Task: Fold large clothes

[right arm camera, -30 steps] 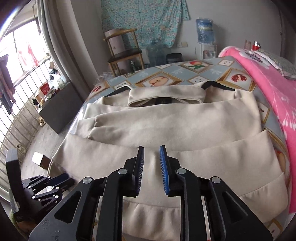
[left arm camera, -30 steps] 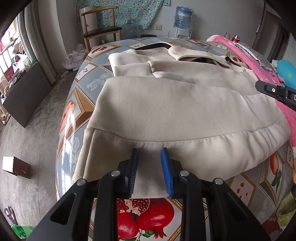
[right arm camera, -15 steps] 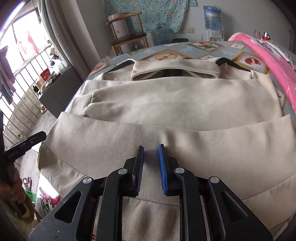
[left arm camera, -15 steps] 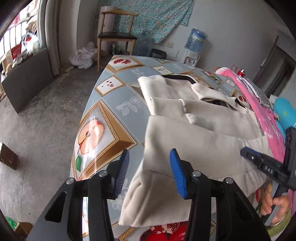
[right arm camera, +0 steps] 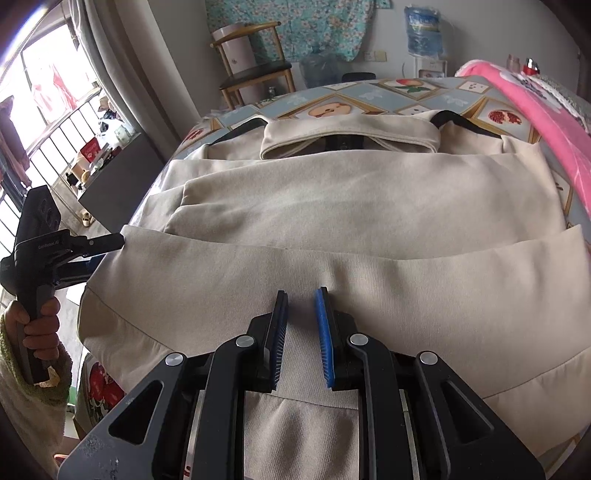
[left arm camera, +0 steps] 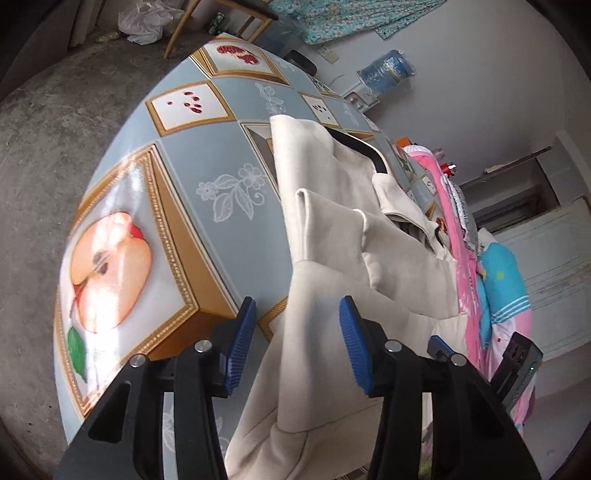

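Observation:
A large beige garment [right arm camera: 351,206] lies folded on the fruit-pattern table [left arm camera: 207,166], sleeves across the body, collar at the far end. My left gripper [left arm camera: 295,332] is open at the garment's left side, its jaws straddling the folded edge [left arm camera: 317,302]. In the right wrist view the left gripper [right arm camera: 107,242] touches the left corner of the fold. My right gripper [right arm camera: 301,317] hovers over the lower middle of the garment with its blue pads [right arm camera: 322,325] a narrow gap apart and cloth beneath them. The right gripper also shows in the left wrist view [left arm camera: 517,362].
A pink blanket [right arm camera: 535,110] runs along the table's right side, with a blue cloth [left arm camera: 502,280] beside it. A wooden chair [right arm camera: 255,70] and a water bottle [right arm camera: 421,29] stand by the far wall. A dark cabinet [right arm camera: 122,177] stands left of the table.
My left gripper has swung from the hem round to the garment's left edge and opened wider. My right gripper moved forward over the lower middle, staying slightly open.

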A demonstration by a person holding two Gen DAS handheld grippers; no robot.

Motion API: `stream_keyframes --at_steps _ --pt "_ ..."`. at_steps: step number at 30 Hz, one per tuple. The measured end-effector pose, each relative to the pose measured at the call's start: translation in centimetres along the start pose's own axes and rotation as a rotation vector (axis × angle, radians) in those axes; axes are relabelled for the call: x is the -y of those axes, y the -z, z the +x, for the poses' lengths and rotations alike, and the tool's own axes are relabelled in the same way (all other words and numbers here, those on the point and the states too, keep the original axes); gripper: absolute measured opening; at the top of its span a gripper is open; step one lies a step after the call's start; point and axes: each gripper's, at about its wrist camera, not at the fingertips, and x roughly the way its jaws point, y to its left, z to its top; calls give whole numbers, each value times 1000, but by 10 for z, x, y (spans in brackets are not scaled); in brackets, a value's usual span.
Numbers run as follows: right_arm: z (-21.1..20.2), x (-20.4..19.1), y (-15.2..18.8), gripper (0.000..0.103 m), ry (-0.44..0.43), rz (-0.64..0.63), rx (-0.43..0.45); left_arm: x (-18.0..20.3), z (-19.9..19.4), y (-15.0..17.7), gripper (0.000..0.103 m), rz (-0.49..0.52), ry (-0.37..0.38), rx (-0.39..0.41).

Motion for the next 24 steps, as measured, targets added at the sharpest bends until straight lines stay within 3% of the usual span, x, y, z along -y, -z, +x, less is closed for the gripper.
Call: stream_keyframes --at_steps 3,6,8,11,15,19,21,24 --pt "0 0 0 18 1 -4 -4 -3 6 -2 44 -23 71 -33" --pt "1 -1 0 18 2 -3 -7 -4 -3 -1 37 -47 151 2" --pt "0 -1 0 18 3 -2 -8 2 -17 3 37 -7 226 44" --pt "0 -1 0 18 1 -2 -8 21 -28 9 37 108 268 45" --pt "0 -1 0 18 -4 -4 -8 47 -23 18 37 268 128 23" --pt "1 -1 0 18 -2 -5 -10 52 -5 13 37 305 -28 26" --pt "1 -1 0 18 -2 -7 -11 52 3 10 37 312 -79 31" --pt "0 0 0 18 -7 -5 -13 65 -6 18 21 391 -63 75"
